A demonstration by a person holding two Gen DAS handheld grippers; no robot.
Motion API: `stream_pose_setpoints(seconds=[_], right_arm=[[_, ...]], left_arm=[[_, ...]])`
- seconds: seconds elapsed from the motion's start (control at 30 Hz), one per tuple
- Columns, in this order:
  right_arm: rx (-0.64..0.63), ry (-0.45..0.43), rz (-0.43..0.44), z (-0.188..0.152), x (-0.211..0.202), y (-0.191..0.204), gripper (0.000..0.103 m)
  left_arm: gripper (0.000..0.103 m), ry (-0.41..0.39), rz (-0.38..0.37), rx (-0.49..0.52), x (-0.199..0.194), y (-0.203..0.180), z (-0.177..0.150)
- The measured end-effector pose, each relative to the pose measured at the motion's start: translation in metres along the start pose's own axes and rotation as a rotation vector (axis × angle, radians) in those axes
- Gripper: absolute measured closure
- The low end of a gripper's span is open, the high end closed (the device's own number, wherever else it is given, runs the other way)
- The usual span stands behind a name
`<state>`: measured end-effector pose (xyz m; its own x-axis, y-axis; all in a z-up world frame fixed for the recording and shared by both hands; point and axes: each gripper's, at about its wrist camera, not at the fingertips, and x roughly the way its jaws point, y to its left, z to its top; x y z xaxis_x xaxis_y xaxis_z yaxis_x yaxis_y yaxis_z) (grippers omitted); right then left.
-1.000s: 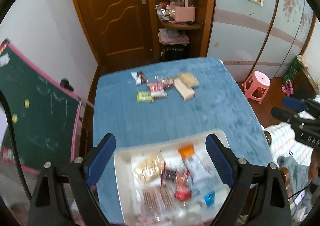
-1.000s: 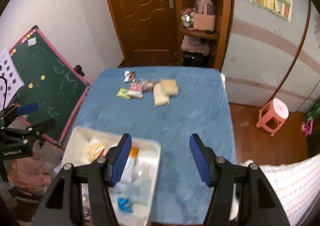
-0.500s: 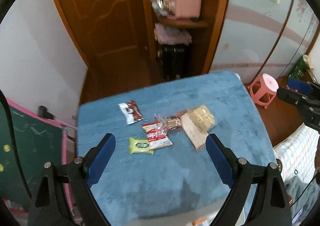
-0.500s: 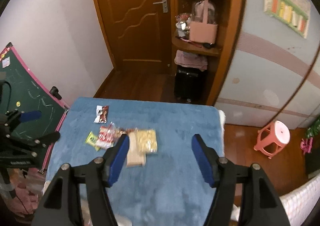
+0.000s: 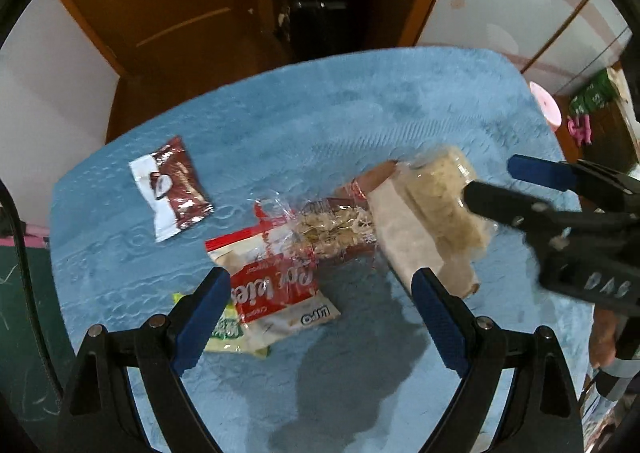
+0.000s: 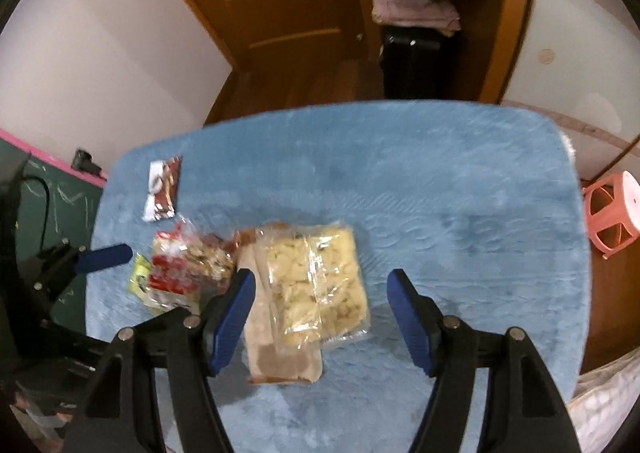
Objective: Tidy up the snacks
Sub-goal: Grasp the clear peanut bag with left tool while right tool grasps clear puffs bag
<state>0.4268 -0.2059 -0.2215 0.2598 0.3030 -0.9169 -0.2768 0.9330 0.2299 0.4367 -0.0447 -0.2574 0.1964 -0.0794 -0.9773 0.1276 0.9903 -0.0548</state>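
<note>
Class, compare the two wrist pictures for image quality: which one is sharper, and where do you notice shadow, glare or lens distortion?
Left wrist view: sharper; print on the red-and-white packet is readable, glare glints on the clear wrapper, and a dark shadow falls on the blue cloth below the left gripper. Right wrist view: motion-blurred, snacks smeared, the cracker pack soft. Both: fisheye bends the table edge, with dark corners.

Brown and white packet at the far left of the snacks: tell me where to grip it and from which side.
Take the brown and white packet across its narrow width, coming straight down from above. It lies flat on the blue cloth, apart from the other snacks, so both long edges are free.
</note>
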Motion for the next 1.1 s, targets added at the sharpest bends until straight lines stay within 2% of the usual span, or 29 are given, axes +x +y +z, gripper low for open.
stream_pose_setpoints(seconds=[0.2,0.27,0.43,0.53,0.63,0.7,0.77,0.87,0.93,1.1], right_arm=[[0.002,0.061,-0.008,-0.002,0.03,0.003,0.034],[0.012,0.07,-0.011,-0.001,0.034,0.0,0.039],[-0.009,0.023,-0.104,-0.008,0.023,-0.003,0.042],[0.025,0.012,-0.128,-0.016,0.017,-0.017,0.042],[0.036,0.007,-0.134,-0.024,0.012,-0.024,0.042],[0.039,0.007,-0.139,-0.029,0.009,-0.026,0.042],[0.041,0.009,-0.138,-0.034,0.007,-0.026,0.043],[0.039,0.012,-0.137,-0.041,0.003,-0.025,0.043],[0.042,0.009,-0.127,-0.043,-0.001,-0.024,0.043],[0.03,-0.009,-0.107,-0.052,-0.019,-0.016,0.043]], left_arm=[[0.012,0.01,-0.017,-0.01,0.014,0.003,0.004],[0.012,0.008,-0.023,-0.012,0.016,0.003,0.005],[0.012,0.017,-0.056,-0.069,0.026,0.007,0.012],[0.012,0.025,-0.076,-0.116,0.034,0.011,0.016],[0.012,0.019,-0.064,-0.147,0.041,0.009,0.022],[0.016,0.012,-0.034,-0.144,0.043,0.006,0.022],[0.03,0.0,0.013,-0.136,0.049,-0.001,0.027],[0.042,-0.007,0.011,-0.149,0.048,-0.001,0.026],[0.043,-0.012,0.025,-0.153,0.045,0.002,0.023],[0.043,-0.047,-0.009,-0.182,0.02,0.01,0.009]])
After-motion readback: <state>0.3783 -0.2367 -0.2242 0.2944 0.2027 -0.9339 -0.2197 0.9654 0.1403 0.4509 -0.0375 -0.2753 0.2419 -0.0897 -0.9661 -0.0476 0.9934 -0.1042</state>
